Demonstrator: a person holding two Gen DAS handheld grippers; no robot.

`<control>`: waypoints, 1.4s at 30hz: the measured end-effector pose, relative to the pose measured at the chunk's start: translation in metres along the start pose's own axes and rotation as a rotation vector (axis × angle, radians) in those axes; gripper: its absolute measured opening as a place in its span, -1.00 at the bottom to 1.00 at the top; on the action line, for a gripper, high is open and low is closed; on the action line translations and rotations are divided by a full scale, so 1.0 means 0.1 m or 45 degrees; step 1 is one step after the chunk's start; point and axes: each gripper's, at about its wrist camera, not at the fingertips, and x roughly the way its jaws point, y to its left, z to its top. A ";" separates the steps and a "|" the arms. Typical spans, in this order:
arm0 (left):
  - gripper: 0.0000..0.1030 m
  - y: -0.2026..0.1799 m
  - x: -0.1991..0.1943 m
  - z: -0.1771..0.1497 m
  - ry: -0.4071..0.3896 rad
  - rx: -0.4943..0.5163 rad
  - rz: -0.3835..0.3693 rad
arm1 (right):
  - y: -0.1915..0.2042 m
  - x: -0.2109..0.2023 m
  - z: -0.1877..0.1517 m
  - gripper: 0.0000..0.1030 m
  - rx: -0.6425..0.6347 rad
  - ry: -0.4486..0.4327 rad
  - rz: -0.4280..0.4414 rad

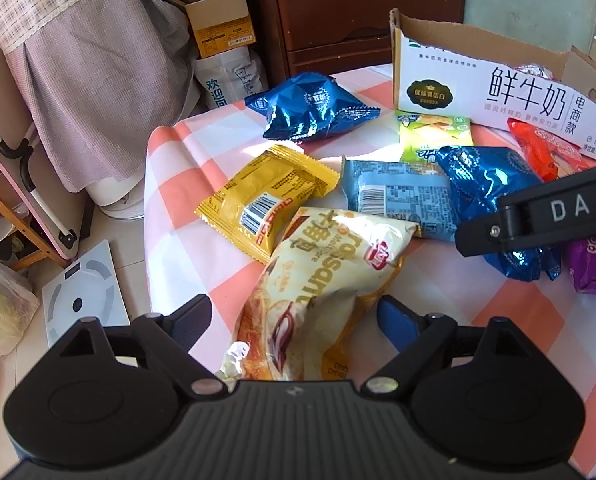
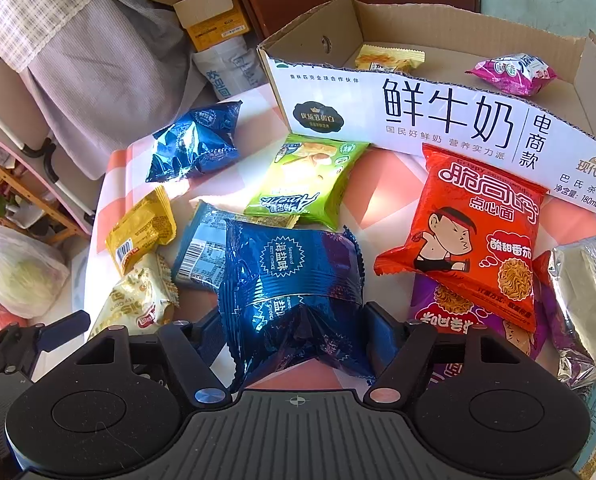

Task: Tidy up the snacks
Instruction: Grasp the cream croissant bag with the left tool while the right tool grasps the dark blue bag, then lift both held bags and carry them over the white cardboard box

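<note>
Seemingly, the right gripper [image 2: 294, 332] pinched the crinkly blue packet [image 2: 294, 280] mid-table; foil could slip. The left gripper [image 1: 294, 320], spread, straddled the croissant bag [image 1: 322, 280] near the table's edge.

Pink-and-white checked tablecloth [image 1: 170, 168]. Shiny dark blue packet [image 2: 294, 296] with white seal print, another dark blue one [image 1: 310, 108] further back. Yellow packet [image 1: 266, 204], cream croissant bag [image 1: 322, 292], lime green packet [image 2: 306, 180], orange-red noodle packet [image 2: 478, 236]. White-fronted brown cardboard box [image 2: 418, 120], black lettering.
</note>
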 end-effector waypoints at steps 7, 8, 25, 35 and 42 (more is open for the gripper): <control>0.60 0.08 0.04 -0.01 -0.011 -0.085 -0.064 | -0.05 -0.03 0.00 0.26 0.013 0.000 0.020; 0.53 0.10 0.03 -0.01 -0.005 -0.104 -0.094 | -0.05 -0.04 0.00 0.25 0.011 0.000 0.024; 0.37 0.00 -0.02 -0.01 -0.023 -0.062 -0.063 | -0.06 -0.05 0.00 0.31 0.012 -0.001 0.019; 0.07 0.02 -0.12 0.03 -0.045 -0.122 -0.094 | -0.02 -0.17 -0.02 0.10 -0.059 -0.043 0.041; 0.05 0.03 -0.32 0.10 -0.106 -0.150 -0.097 | -0.05 -0.43 0.01 0.10 -0.082 -0.119 0.093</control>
